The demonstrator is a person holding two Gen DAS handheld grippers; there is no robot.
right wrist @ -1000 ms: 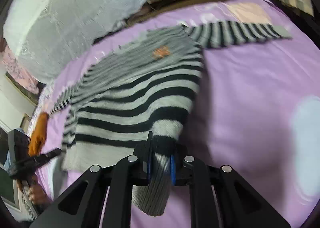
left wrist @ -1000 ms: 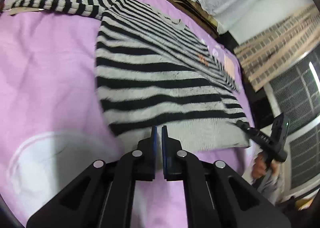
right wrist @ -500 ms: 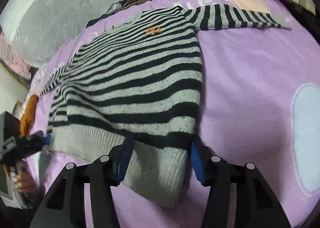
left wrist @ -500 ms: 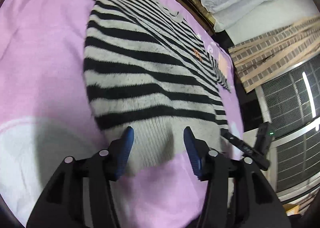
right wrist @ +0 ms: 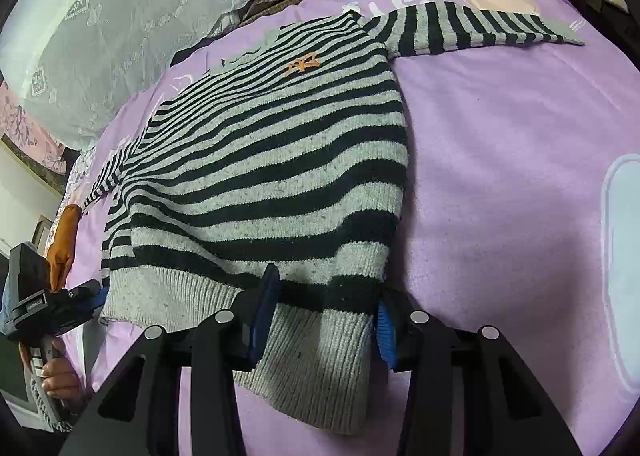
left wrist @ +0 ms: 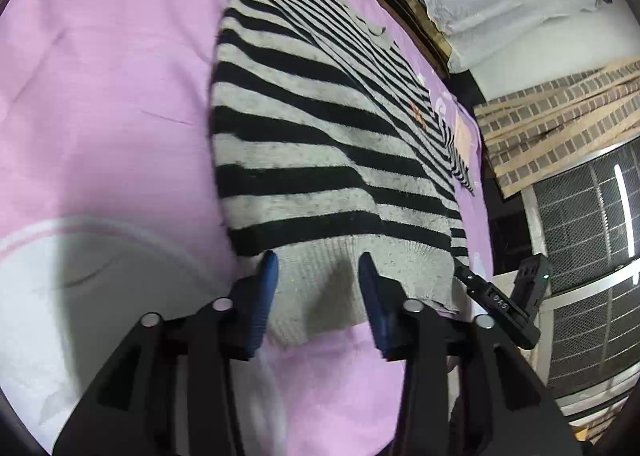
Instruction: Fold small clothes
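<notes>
Left gripper [left wrist: 316,276]: jaws opening, ribbed hem between them, pads not pressing. Right gripper [right wrist: 326,296]: jaws closing, hem corner between them, no firm pinch visible yet. Striped sweater [right wrist: 272,176] spread flat across centre of frame on purple bedsheet [right wrist: 500,176], one sleeve [right wrist: 480,28] stretched to upper right. Step judged: re-gripping hem after laying out. Next: pinch both corners, carry hem toward collar.

Both wrist views look closely down across the sweater [left wrist: 320,144] hem.
</notes>
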